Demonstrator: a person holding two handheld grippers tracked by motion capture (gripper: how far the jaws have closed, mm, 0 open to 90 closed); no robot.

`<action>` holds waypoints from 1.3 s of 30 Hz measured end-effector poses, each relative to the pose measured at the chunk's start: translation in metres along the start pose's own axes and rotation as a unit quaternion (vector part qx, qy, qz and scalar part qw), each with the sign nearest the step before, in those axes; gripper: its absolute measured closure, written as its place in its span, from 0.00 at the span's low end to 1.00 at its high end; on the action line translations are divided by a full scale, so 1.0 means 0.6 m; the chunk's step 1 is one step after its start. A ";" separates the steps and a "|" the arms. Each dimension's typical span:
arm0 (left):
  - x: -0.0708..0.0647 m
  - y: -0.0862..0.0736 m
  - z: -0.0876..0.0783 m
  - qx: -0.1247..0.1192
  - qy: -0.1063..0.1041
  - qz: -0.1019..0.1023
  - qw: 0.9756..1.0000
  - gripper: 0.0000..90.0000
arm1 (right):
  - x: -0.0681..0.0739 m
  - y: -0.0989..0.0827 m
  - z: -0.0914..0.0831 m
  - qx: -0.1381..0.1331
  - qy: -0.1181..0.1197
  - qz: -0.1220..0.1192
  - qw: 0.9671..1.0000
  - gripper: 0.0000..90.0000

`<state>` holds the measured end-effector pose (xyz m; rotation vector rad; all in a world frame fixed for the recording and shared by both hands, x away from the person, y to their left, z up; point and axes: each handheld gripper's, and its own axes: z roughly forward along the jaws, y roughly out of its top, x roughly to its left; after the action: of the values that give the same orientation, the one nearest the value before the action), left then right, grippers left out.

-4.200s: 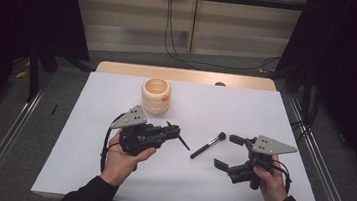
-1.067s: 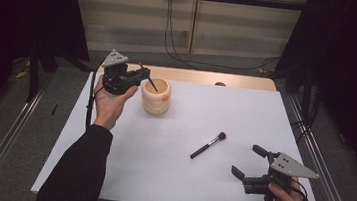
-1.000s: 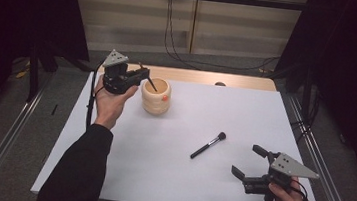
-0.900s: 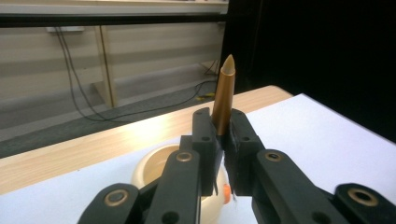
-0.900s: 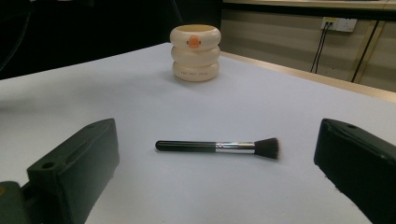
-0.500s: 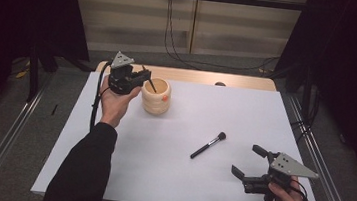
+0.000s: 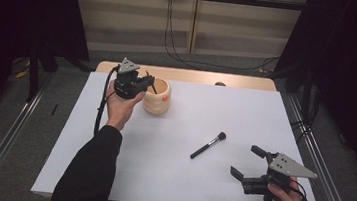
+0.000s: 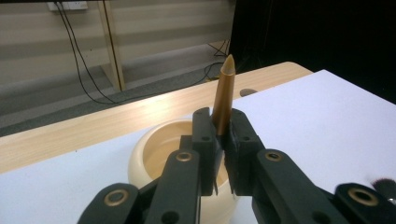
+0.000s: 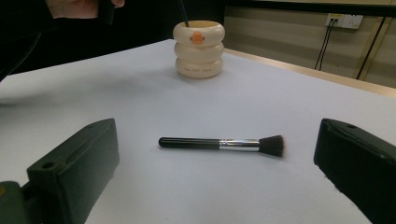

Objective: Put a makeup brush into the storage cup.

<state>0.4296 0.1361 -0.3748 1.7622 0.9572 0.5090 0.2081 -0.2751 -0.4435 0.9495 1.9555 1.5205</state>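
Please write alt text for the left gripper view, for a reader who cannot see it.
The left gripper is shut on a brown wooden handle that points up, just above a cream ringed holder. The holder stands on a white table cover.

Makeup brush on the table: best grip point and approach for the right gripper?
Grip the black handle mid-length, from above, jaws across it. The brush lies flat and alone on the white table, bristles toward the cup; the handle is slim and rigid. The right gripper is open nearby.
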 end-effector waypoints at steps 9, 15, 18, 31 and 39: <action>0.005 -0.010 0.002 0.001 0.001 -0.003 1.000 0.93 | 0.001 0.000 0.000 0.001 0.004 0.002 1.000 0.00; 0.006 -0.015 0.003 -0.007 0.001 -0.003 1.000 0.93 | 0.001 0.000 0.000 0.000 0.004 0.002 1.000 0.00; 0.007 -0.019 0.005 -0.003 0.002 -0.003 1.000 0.93 | 0.000 0.001 -0.001 -0.001 0.005 0.002 1.000 0.00; 0.011 -0.027 0.010 -0.015 -0.009 -0.006 1.000 0.71 | 0.001 0.000 0.000 -0.002 0.003 -0.001 1.000 0.00; 0.011 -0.027 0.009 -0.022 0.000 -0.004 1.000 0.47 | 0.002 0.000 0.001 -0.004 0.001 -0.001 1.000 0.00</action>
<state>0.4314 0.1406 -0.3927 1.7178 0.9465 0.5209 0.2077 -0.2740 -0.4433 0.9438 1.9494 1.5270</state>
